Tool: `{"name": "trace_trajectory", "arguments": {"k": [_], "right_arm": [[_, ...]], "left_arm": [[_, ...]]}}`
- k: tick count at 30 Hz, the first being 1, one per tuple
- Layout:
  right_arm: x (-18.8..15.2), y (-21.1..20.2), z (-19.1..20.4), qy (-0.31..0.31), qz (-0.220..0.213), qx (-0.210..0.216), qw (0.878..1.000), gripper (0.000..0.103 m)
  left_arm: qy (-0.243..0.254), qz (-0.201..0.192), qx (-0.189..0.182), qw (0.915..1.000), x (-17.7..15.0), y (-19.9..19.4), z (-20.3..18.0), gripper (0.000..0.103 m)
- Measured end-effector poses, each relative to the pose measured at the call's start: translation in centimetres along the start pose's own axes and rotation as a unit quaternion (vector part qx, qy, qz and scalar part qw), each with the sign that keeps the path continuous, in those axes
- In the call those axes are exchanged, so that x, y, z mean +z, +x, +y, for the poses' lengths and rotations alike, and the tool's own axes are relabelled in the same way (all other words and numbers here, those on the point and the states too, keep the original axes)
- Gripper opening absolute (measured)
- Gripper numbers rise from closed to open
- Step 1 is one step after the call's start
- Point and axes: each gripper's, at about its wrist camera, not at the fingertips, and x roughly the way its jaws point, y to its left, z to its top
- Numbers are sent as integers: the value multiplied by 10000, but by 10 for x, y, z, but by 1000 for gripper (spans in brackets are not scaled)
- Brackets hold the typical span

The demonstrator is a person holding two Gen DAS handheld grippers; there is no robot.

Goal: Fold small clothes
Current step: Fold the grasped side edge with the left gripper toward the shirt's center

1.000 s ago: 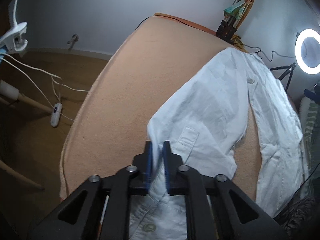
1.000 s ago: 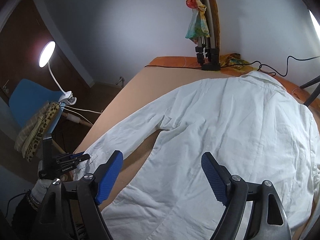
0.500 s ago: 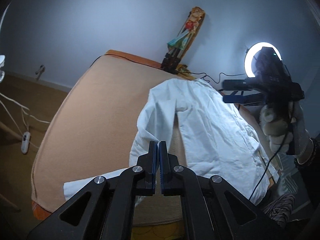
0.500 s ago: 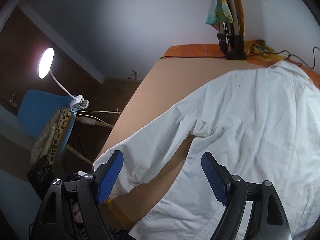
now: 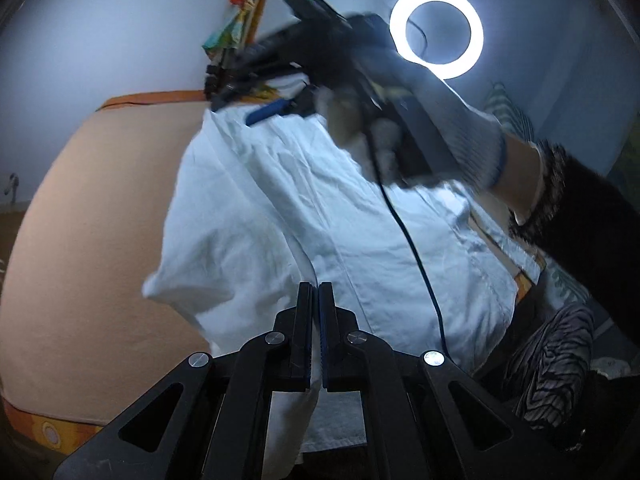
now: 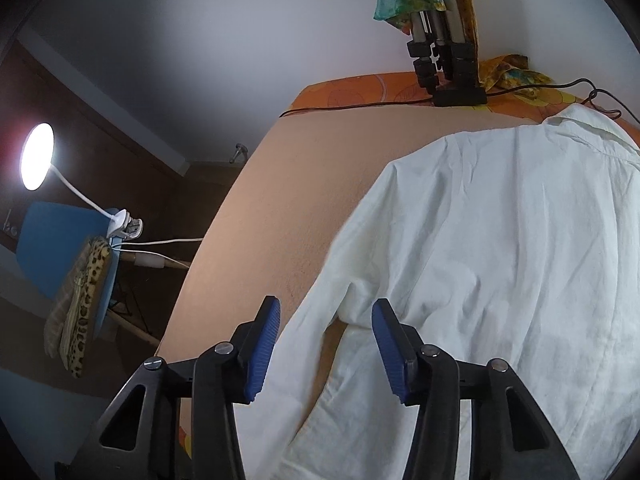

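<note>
My left gripper [image 5: 315, 312] grasps the white shirt [image 6: 500, 260]; my right gripper [image 6: 326, 344] is released, so I carry the sleeve flat across.

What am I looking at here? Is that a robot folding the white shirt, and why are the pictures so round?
No robot: a person holds a two-finger clamp in each hand, each with a wide-angle camera looking along its fingers, hence the round pictures. One picture comes from the left gripper, whose fingers are shut on a fold of the white shirt. The other comes from the right gripper, open above the shirt's sleeve. The shirt lies on a tan blanket. The person's gloved right hand shows in the left view.
</note>
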Motion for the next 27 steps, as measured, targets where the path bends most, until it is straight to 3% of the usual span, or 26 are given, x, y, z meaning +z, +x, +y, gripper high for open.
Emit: {"name": "trace_trajectory", "arguments": {"k": [3,7,8,10,11,16,19,20,24,26,27], "right_arm": [[8,17,-5,-23,93,-276,9996,50],[15,40,-14,-21,258,-599,9979,33],[17,44,-15,-15,266,-598,9979,28],[19,47,-15,-101,230,-609,9978,4],[19,45,-12,-181,156,-651,9976,1],[17,13,-6,-529,-408,-761,9949,0],[15,-5,-27,-240,-667,-929,9931,0],[15,-9,-37,-193,-739,-1063,9914,0],[6,-12,-74,234,-676,-1242,9897,0],[4,-12,-84,367,-544,-1122,9915,7],[2,-15,-87,420,-494,-1114,9917,19]], "left_arm": [[156,181,-34,9997,-6,8,-8,1],[386,220,25,9990,-6,8,-15,1],[389,226,25,9990,-5,7,-15,1],[414,222,44,9989,-3,6,-15,1],[440,219,55,9988,-2,7,-18,1],[670,263,111,9973,1,11,-30,1],[715,516,1,9961,-2,22,-37,2],[714,604,-29,9956,-3,25,-39,9],[874,787,-79,9930,-14,26,-50,13],[777,773,-115,9939,-17,19,-49,13],[688,719,-126,9950,-19,13,-47,13]]}}
